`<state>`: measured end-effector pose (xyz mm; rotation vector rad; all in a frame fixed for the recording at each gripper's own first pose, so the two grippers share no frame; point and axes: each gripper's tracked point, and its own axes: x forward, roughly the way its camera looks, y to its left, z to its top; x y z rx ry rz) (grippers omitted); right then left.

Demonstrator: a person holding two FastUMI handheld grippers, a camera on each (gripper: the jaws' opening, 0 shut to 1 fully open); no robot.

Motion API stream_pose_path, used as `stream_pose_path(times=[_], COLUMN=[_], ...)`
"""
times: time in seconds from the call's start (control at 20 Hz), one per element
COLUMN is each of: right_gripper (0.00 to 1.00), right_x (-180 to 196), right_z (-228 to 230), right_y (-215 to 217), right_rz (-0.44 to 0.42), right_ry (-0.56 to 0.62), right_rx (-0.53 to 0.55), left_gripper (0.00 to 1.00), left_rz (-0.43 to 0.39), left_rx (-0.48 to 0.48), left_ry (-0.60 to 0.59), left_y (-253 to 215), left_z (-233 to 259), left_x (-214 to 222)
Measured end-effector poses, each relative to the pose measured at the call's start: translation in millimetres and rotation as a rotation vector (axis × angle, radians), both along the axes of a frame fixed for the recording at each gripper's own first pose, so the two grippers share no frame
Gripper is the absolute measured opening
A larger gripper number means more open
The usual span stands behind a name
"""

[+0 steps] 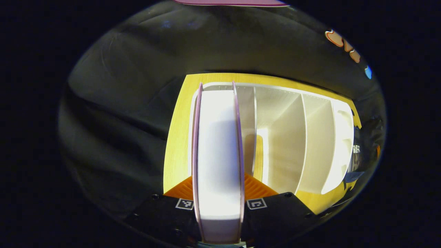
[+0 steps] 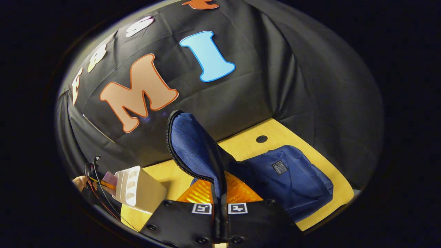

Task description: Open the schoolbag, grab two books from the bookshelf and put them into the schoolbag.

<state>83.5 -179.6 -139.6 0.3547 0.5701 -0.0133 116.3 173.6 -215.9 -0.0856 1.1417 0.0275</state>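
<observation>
Meanwhile left gripper point(image 1: 218, 206) clamps a book point(image 1: 217, 155); right gripper point(image 2: 219, 209) pinches the schoolbag flap point(image 2: 194, 148).

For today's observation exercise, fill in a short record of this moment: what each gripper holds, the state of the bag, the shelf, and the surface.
left gripper: shut on a thick book with mauve covers and white page edges, held over the shelf
right gripper: shut on the raised zip-edged flap of the dark blue fabric schoolbag
schoolbag state: open, flap held up
shelf: white plastic bookshelf with upright dividers, the slots in view empty
surface: yellow wood-grain table
step: book not yet in bag
</observation>
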Motion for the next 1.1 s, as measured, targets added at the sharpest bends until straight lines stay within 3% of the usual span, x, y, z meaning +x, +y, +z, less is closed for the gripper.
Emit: stream_pose_path(times=[0.2,0.55,1.1], right_gripper=[0.05,0.05,0.05], right_x=[-0.5,-1.7,-3.5], right_z=[-1.0,-0.8,0.6], right_y=[1.1,1.9,2.4], right_rz=[0.001,-0.001,-0.010], right_ry=[-0.002,-0.008,-0.016], right_rx=[0.002,0.016,0.039], left_gripper=[0.40,0.40,0.39], left_rz=[0.004,0.110,0.175], left_rx=[0.000,-0.093,-0.182], left_ry=[-0.004,-0.064,-0.197], left_y=[3.1,12.8,25.4], left_z=[12.5,46.5,98.9], left_x=[-7.3,-10.9,-13.8])
